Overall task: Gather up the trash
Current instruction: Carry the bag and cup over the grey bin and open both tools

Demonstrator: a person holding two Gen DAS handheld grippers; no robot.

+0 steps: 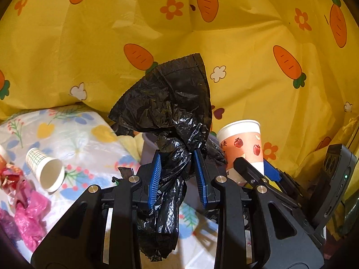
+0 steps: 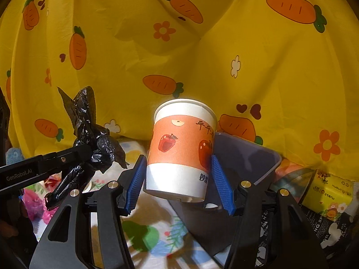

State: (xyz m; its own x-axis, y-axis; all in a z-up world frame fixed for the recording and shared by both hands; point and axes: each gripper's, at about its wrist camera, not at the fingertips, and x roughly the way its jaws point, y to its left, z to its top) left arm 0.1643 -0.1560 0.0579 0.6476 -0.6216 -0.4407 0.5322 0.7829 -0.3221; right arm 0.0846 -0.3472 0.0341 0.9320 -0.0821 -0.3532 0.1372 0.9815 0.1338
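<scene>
Now, left gripper [image 1: 178, 174]: jaws clamped on crumpled black bag [image 1: 170, 116].
Right gripper [image 2: 179, 179]: jaws gripping upright apple-print cup [image 2: 179, 150].
Far right: grey bin [image 2: 246, 157].

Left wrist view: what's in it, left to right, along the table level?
Pink crumpled plastic → small paper cup lying on its side → black trash bag clamped in the left tool → apple-print cup held by the right tool.
</scene>
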